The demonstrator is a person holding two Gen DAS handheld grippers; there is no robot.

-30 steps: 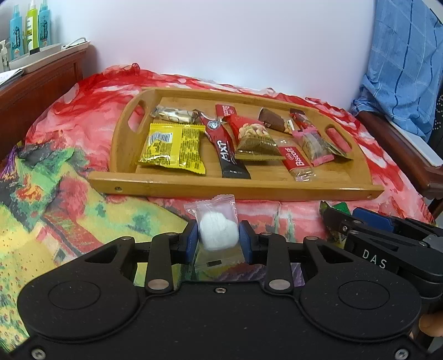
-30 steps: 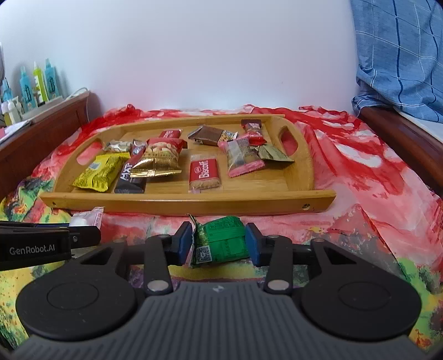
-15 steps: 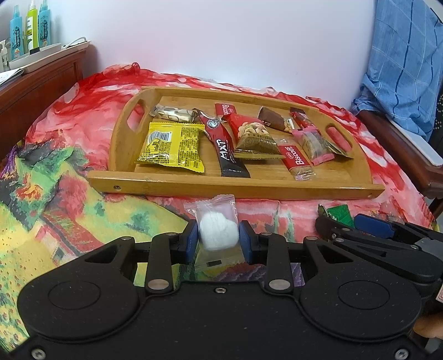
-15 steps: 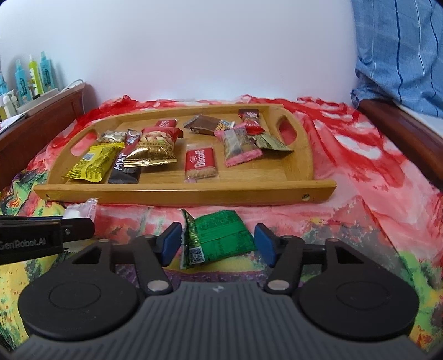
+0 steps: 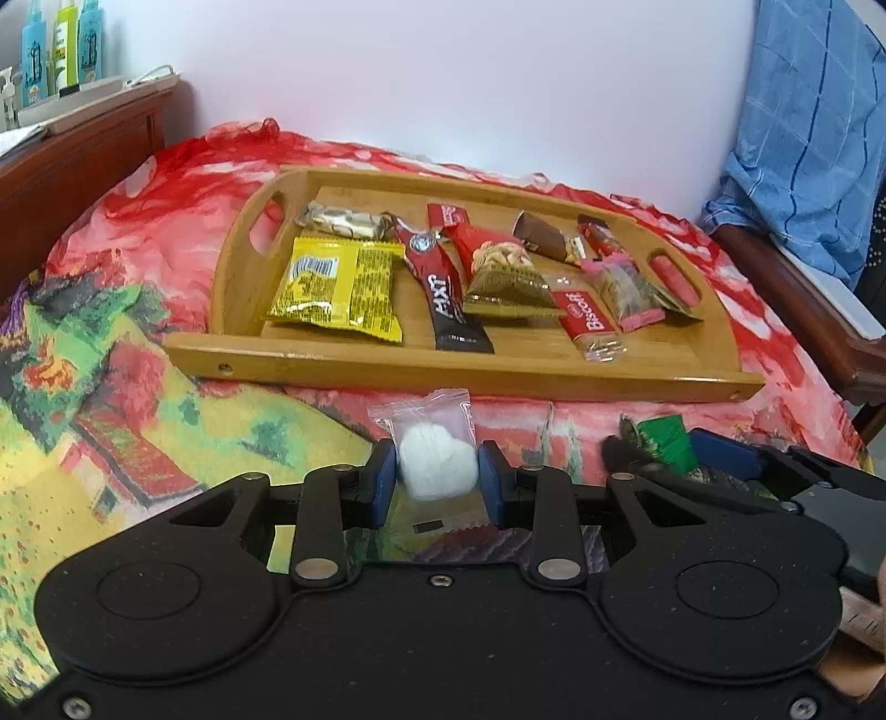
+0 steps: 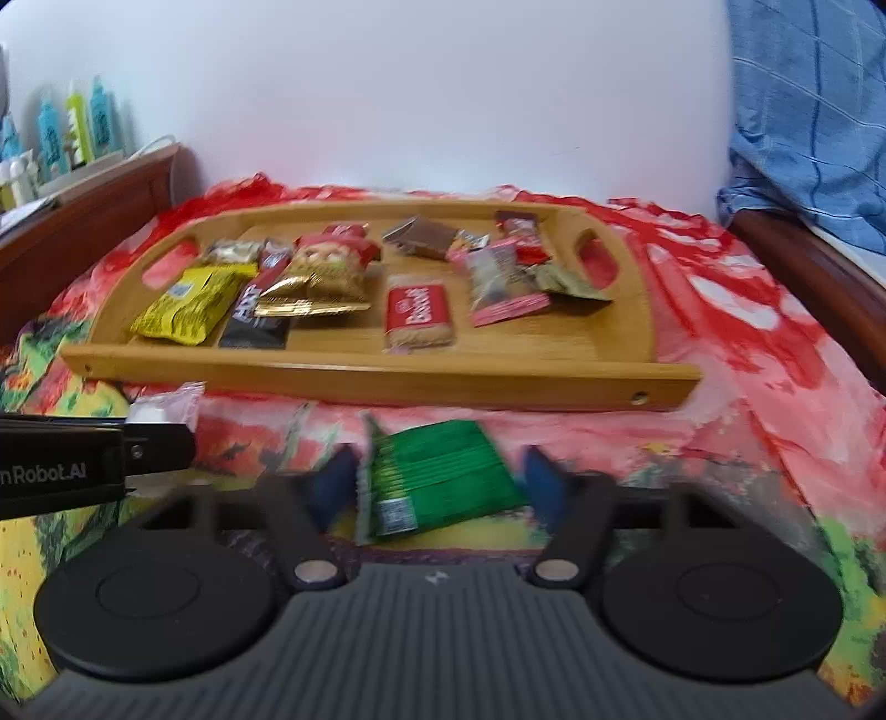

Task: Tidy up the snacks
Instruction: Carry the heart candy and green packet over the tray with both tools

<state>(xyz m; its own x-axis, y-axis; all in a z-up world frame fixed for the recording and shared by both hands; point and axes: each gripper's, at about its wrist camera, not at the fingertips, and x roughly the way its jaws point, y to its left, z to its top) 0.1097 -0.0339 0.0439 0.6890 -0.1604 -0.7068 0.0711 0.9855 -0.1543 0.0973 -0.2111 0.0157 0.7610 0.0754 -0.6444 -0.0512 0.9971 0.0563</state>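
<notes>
Green pkt [image 6: 443, 482], white candy [image 5: 437, 465], yellow bag [image 5: 338, 288]

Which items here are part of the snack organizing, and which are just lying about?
Job:
wooden tray with its snack packets
white candy packet, clamped in the left gripper
green packet, between the jaws of the right gripper, which have just been closing

Lying about:
bottles
blue cloth

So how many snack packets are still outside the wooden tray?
2: the white candy packet in the left gripper, the green packet between the right gripper fingers. More may be hidden.
</notes>
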